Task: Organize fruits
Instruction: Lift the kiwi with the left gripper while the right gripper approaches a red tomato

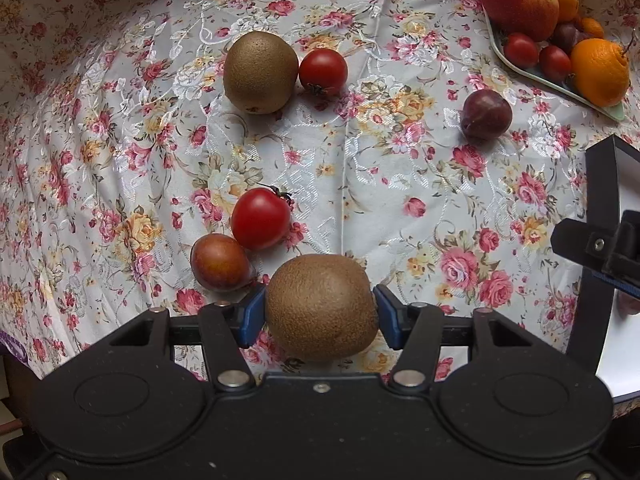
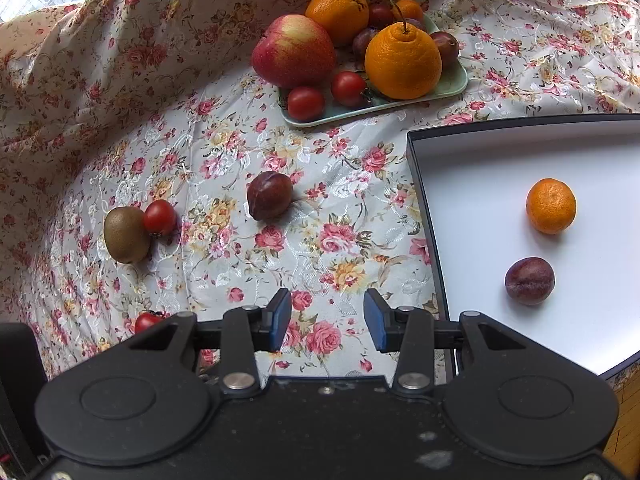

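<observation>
My left gripper [image 1: 320, 308] is shut on a brown kiwi [image 1: 322, 306], its blue pads pressed against both sides. Beyond it on the floral cloth lie a red tomato [image 1: 261, 218], a reddish plum [image 1: 220, 262], a second kiwi [image 1: 260, 72] touching another tomato [image 1: 323, 71], and a dark plum [image 1: 486, 114]. My right gripper [image 2: 327, 320] is open and empty above the cloth, left of a white box tray [image 2: 500, 160] that holds a mandarin [image 2: 551, 205] and a plum [image 2: 529, 280]. The second kiwi [image 2: 126, 234], its tomato [image 2: 160, 217] and the dark plum [image 2: 269, 195] show there too.
A pale green plate [image 2: 452, 84] at the back holds an apple [image 2: 294, 50], oranges, plums and small tomatoes; it also shows in the left wrist view [image 1: 532, 72]. The box tray's dark rim [image 1: 600, 184] and the right gripper [image 1: 600, 248] stand at the right. Draped floral cloth rises behind.
</observation>
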`<control>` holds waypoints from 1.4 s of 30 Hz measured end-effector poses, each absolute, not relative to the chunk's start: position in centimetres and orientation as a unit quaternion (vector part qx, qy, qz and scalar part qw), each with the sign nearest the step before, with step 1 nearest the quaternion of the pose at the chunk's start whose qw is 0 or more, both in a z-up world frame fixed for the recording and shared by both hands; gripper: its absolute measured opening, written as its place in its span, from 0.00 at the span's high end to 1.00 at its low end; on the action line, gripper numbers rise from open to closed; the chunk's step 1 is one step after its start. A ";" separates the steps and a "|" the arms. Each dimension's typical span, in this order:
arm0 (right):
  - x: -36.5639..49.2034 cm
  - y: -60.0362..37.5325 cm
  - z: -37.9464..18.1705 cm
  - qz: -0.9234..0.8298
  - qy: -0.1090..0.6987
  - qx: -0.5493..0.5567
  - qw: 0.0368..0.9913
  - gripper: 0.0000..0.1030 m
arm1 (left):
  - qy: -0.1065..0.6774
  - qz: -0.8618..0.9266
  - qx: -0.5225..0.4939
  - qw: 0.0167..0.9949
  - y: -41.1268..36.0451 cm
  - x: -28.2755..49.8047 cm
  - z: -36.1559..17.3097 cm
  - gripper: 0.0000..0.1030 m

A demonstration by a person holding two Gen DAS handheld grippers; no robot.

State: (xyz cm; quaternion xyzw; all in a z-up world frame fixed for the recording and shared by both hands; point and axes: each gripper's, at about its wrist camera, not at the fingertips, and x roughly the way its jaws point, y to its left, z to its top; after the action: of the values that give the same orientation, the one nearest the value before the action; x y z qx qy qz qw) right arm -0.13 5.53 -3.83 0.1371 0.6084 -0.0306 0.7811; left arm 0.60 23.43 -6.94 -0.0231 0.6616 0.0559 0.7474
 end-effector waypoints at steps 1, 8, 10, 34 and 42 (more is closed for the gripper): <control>0.0 5.4 -3.9 -0.031 0.608 0.138 0.781 0.58 | 0.657 0.057 -0.028 0.751 23.4 0.8 -6.6 0.41; 1.0 5.6 -4.5 -0.036 0.610 0.134 0.780 0.58 | 0.623 0.050 -0.035 0.780 23.6 2.2 -4.0 0.41; 1.3 6.0 -4.4 -0.034 0.608 0.129 0.783 0.58 | 0.618 0.054 -0.037 0.784 23.9 2.6 -3.5 0.41; 1.8 15.0 -5.8 0.050 0.622 0.107 0.774 0.58 | 0.609 0.136 -0.073 0.778 34.0 5.5 -2.8 0.41; 1.8 18.5 -6.4 0.087 0.626 0.117 0.766 0.58 | 0.613 0.143 -0.074 0.773 35.6 5.1 -3.2 0.41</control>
State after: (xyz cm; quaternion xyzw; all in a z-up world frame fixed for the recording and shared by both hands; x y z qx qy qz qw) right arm 1.80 18.51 -6.38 0.1170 0.6263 0.0866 0.7659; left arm 5.15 35.61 -3.18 -0.0736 0.6130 0.1432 0.7735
